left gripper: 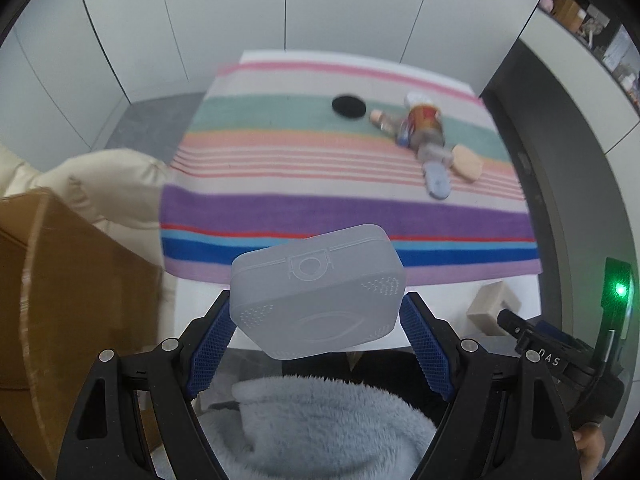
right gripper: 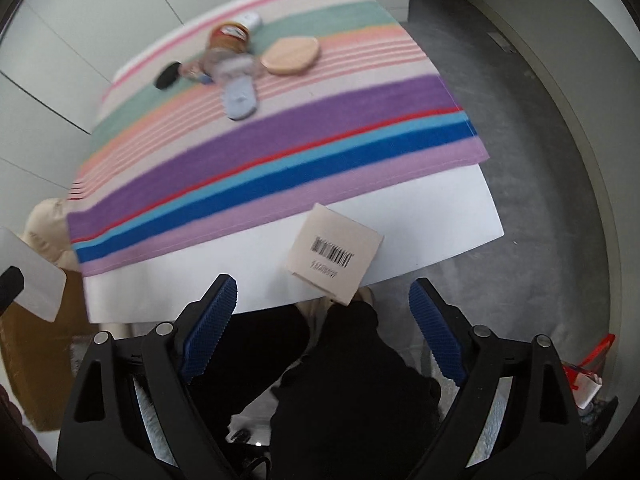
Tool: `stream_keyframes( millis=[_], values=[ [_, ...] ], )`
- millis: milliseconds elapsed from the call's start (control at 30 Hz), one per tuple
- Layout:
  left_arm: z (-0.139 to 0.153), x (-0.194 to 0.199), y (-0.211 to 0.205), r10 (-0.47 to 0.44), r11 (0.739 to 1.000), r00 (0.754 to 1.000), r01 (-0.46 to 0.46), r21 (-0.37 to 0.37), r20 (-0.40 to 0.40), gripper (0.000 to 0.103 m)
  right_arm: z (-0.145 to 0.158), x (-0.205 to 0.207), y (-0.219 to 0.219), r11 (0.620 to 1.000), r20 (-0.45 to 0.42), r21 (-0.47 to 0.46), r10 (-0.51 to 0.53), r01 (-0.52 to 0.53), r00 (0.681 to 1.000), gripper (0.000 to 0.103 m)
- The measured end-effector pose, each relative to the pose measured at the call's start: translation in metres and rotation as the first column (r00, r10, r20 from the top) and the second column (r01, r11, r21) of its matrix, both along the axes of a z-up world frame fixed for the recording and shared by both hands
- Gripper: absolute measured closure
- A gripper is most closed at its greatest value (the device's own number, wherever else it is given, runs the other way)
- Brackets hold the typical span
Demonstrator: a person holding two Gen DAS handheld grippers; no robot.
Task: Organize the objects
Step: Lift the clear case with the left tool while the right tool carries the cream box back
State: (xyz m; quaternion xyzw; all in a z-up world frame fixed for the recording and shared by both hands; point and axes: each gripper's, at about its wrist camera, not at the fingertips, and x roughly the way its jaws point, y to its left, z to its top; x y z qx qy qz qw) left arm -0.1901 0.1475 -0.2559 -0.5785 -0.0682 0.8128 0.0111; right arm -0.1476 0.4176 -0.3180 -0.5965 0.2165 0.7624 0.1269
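Note:
A grey plastic case (left gripper: 316,292) with rounded corners is tilted between the blue pads of my left gripper (left gripper: 318,300), which is shut on it above the table's near edge. The case's corner also shows in the right wrist view (right gripper: 32,272). My right gripper (right gripper: 323,285) stands open with nothing between its fingers, over the table's edge. Just beyond it a beige box (right gripper: 334,254) with a barcode lies on the white table (right gripper: 440,216). On the striped cloth (right gripper: 280,148) lie a jar (right gripper: 230,38), a peach oval pad (right gripper: 292,56), a light blue oval case (right gripper: 240,100) and a black disc (right gripper: 168,76).
A cardboard box (left gripper: 60,300) and a cream cushion (left gripper: 112,188) stand left of the table. A person's fleece garment (left gripper: 320,420) and black trousers (right gripper: 340,380) fill the space below the grippers. Grey floor (right gripper: 520,160) lies to the right, with a red-and-white item (right gripper: 588,372) on it.

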Motion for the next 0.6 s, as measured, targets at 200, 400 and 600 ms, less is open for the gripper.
stream_keyframes(
  millis=[200, 400, 600],
  values=[
    [-0.041, -0.028, 0.005, -0.012, 1.000, 0.998, 0.012, 0.004, 0.068, 0.020, -0.036, -0.025, 0.005, 0.999, 0.094, -0.004, -0.043, 0.043, 0.995, 0.013],
    [-0.061, -0.043, 0.008, -0.028, 1.000, 0.995, 0.029, -0.003, 0.098, 0.020, -0.066, -0.047, 0.003, 0.999, 0.179, 0.007, -0.048, 0.048, 0.983, 0.025],
    [-0.071, -0.044, 0.006, -0.027, 1.000, 0.992, 0.027, 0.009, 0.120, 0.020, -0.061, -0.059, -0.011, 0.997, 0.185, 0.070, 0.011, -0.024, 0.983, 0.048]
  ],
)
